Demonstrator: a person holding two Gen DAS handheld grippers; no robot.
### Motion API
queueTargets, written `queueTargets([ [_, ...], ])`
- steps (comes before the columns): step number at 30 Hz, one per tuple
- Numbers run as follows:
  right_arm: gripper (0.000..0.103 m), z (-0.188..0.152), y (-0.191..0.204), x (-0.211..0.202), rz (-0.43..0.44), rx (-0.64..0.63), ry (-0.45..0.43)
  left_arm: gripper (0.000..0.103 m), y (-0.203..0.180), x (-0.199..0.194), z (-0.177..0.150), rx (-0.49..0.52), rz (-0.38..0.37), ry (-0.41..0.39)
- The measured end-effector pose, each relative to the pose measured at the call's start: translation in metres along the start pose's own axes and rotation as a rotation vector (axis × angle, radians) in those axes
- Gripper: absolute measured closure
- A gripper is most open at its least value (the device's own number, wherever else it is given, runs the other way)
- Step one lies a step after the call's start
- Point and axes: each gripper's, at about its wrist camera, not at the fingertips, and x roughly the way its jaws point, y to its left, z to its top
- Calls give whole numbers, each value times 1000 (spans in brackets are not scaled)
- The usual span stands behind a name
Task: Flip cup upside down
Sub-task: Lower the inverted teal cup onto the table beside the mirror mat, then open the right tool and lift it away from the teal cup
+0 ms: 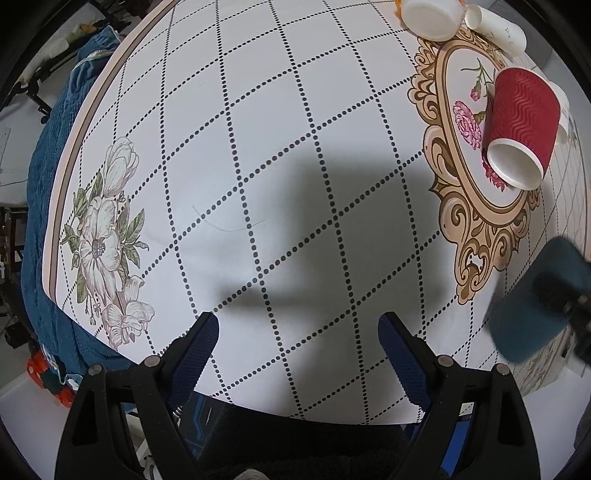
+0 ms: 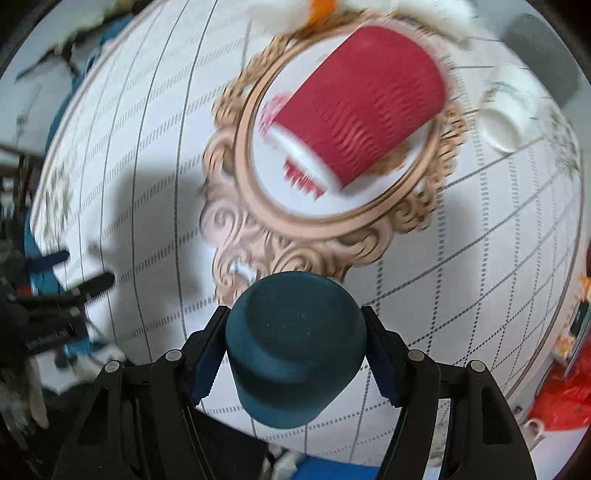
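Observation:
A dark teal cup (image 2: 295, 347) sits between my right gripper's (image 2: 295, 354) fingers, base facing the camera, held above the table; the right gripper is shut on it. It shows blurred at the right edge of the left wrist view (image 1: 535, 299). My left gripper (image 1: 297, 350) is open and empty, low over the near part of the table. A red ribbed paper cup (image 1: 521, 125) lies on its side on the ornate oval print (image 1: 465, 184); it is blurred in the right wrist view (image 2: 362, 107).
The round table (image 1: 258, 147) has a white dotted-grid cloth with flower prints. White cups (image 1: 432, 18) lie at the far edge, another white cup (image 2: 506, 118) to the right of the red one. A blue cloth (image 1: 48, 184) hangs at the left.

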Motion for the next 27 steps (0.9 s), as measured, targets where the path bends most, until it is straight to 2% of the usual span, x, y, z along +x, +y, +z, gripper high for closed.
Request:
queueTargets([
  [9,32,-8,-10,-23,-33,89,-215,15,-7,-3,0,28,21,-5],
  [17,32,-20,-1,-12,-44,93,-244,15,-14,-8,2,55,23,-19],
  [20,32,-23,-5,-11,-7,136,-230,15,-18,-17,2,69,25,-40],
  [23,32,-27,-5,-16,-12,150,-238,15,-22,-29,2,93,31,-70],
  [25,21,-33,-2,-24,-30,166,-257,15,-26,-38,2,110,30,-89],
  [27,17,-39,-3,-34,-24,202,-281,15,-31,-50,-1,131,23,-117],
])
